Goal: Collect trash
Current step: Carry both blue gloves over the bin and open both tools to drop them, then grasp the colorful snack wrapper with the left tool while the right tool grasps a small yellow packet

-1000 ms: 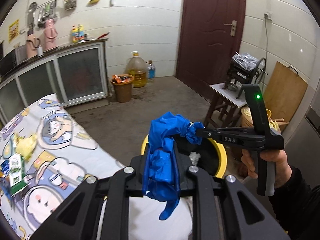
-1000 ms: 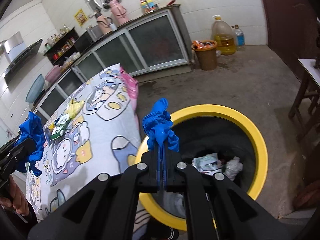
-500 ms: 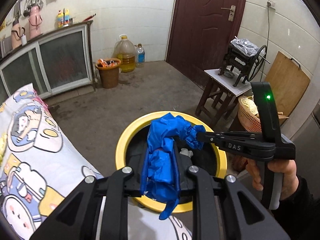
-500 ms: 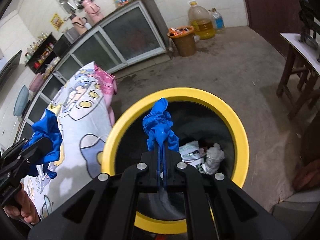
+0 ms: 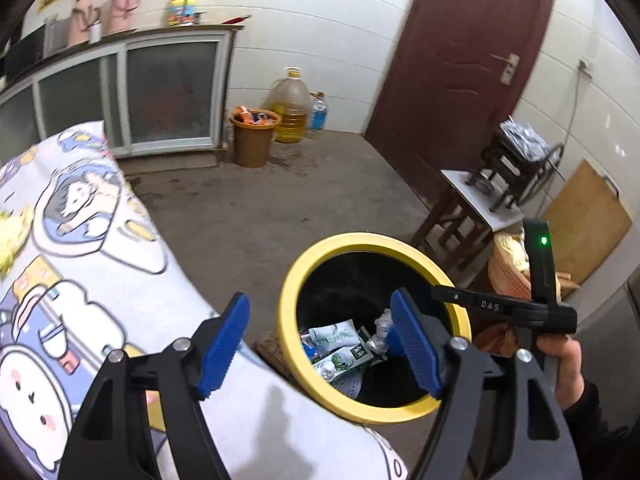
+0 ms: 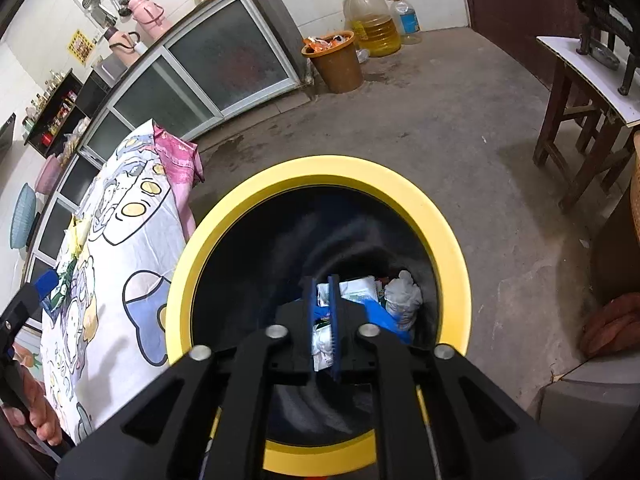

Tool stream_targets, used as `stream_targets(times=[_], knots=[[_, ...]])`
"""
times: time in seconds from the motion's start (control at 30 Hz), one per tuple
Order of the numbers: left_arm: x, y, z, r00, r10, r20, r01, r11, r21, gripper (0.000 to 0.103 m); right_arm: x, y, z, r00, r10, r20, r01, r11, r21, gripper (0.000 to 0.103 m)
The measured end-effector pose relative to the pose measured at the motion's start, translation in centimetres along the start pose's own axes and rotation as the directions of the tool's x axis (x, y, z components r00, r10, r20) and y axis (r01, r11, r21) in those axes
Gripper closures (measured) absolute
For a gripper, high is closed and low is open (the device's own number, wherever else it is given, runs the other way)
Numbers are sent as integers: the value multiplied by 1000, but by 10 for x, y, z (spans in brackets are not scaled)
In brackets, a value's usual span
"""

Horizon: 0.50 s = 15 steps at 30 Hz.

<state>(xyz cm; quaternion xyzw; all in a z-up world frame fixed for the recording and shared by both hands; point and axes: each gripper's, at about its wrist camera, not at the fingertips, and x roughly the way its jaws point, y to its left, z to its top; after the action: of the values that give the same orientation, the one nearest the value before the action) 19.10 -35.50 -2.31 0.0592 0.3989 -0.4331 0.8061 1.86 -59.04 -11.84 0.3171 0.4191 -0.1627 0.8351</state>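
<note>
Opening over the yellow-rimmed bin (image 6: 448,240): left hand-held gripper (image 5: 320,344) (wide, empty), right hand-held gripper (image 6: 323,320) (narrowly, empty).

Blue gloves gone from both grippers: left gripper (image 5: 320,344) opening wide and empty, right gripper (image 6: 325,308) parting slightly, blue glove (image 6: 384,320) now down in the yellow-rimmed bin (image 6: 224,216) among wrappers.

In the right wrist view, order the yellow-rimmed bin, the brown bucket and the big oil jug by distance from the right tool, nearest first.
1. Yellow-rimmed bin: directly below the right tool.
2. Brown bucket: across the floor, by the cabinet.
3. Oil jug: just beyond the bucket, at the wall.
</note>
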Motion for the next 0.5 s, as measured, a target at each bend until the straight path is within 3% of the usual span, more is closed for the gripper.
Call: stream_targets(times=[0.07, 0.1, 0.33, 0.5], knots=[[-6, 6, -1, 1000, 0, 4, 0, 1000, -12, 33, 1, 5, 0, 1000, 8, -3, -8, 1000, 4, 68], [-10, 10, -2, 1000, 10, 9, -10, 1000, -16, 33, 0, 8, 0, 1000, 17, 0, -17, 1000, 6, 66], [-53, 50, -18, 997, 61, 43, -59, 997, -43, 33, -4, 29, 4, 1000, 2, 1, -2, 1000, -27, 65], [-103, 100, -38, 983, 170, 68, -165, 983, -84, 33, -3, 64, 8, 1000, 14, 5, -14, 996, -92, 65]])
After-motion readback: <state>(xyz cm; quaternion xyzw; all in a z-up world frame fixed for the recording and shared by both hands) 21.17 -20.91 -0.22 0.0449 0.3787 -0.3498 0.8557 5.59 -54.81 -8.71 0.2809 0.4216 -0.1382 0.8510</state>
